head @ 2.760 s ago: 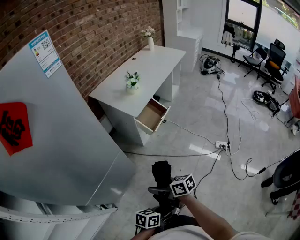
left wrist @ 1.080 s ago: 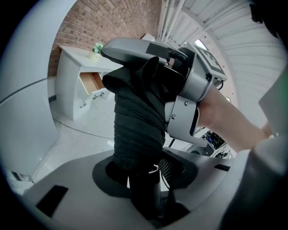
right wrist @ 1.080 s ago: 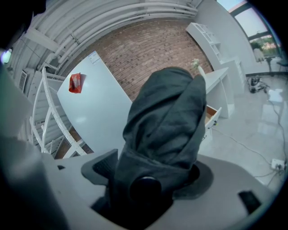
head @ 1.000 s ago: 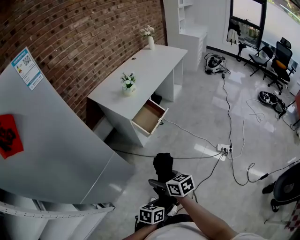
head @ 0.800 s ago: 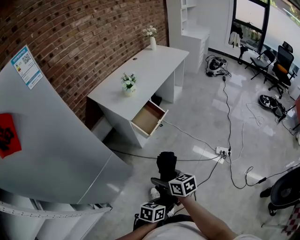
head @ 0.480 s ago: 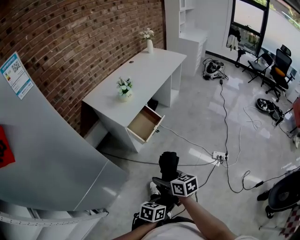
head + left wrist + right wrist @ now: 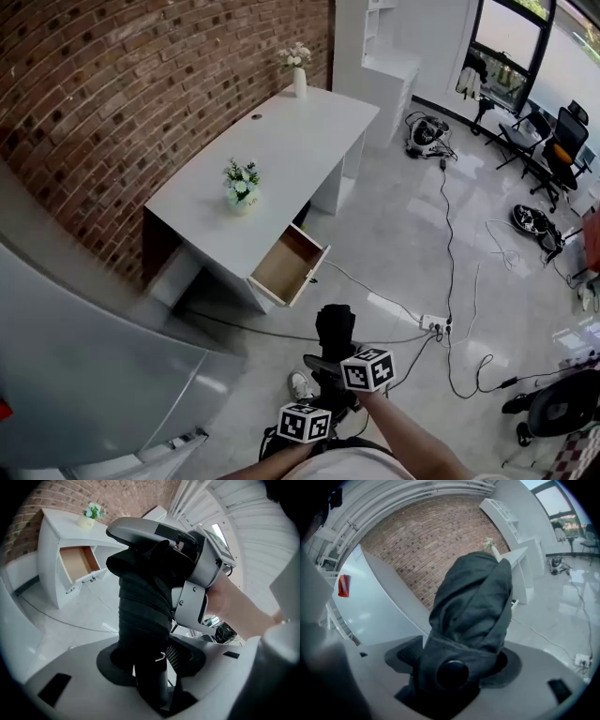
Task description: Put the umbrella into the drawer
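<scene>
Left gripper (image 7: 150,663) and right gripper (image 7: 454,667) both clamp the folded black umbrella (image 7: 335,330), one on each side, jaws partway apart around it. Open drawer (image 7: 286,267) of the white desk (image 7: 281,141) is well ahead, slightly left.

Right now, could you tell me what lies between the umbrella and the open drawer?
In the head view, only pale floor crossed by a dark cable separates the umbrella from the drawer.
</scene>
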Available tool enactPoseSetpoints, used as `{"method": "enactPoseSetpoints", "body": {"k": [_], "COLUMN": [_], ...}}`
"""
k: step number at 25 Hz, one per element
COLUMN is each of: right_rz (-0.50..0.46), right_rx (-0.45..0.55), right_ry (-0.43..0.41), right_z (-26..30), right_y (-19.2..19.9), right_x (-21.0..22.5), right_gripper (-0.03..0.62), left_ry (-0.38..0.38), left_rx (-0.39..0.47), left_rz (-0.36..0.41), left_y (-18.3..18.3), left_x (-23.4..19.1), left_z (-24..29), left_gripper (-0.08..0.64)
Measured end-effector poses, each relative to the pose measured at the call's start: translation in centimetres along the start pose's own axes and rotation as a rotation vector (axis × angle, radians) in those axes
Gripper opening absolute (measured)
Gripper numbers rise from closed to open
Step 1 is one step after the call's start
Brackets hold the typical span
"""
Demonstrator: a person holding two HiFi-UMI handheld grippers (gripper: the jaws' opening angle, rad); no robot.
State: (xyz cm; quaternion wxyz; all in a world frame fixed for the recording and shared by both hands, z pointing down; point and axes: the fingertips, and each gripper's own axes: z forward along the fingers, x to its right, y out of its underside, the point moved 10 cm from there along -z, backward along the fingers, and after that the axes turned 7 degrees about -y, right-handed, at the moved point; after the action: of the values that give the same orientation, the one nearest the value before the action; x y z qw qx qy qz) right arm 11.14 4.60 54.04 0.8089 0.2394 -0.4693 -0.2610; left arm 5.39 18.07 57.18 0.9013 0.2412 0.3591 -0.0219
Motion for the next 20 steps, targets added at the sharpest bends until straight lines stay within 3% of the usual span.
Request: {"method": "enactPoseSetpoints", "body": {"k": [8,20], "right_rz": [0.038,0.047], "right_rx": [-0.045,-0.131], "right_ry": [0.004,0.023], "right_z": [5.8,10.9], "right_y": [-5.7,-9.8], "right_x": [3.7,5.3], "right_gripper": [0.385,0.385], "left_ry": [0.004,0.029], "left_rx": [-0.011,0.023], "left_rz": [-0.034,-0.107], "left_y": [-7.0,-11.4], "left_x": [-4.9,-8.6], "left_z": [0.8,0.6], "left_gripper": [0.167,0.167]}}
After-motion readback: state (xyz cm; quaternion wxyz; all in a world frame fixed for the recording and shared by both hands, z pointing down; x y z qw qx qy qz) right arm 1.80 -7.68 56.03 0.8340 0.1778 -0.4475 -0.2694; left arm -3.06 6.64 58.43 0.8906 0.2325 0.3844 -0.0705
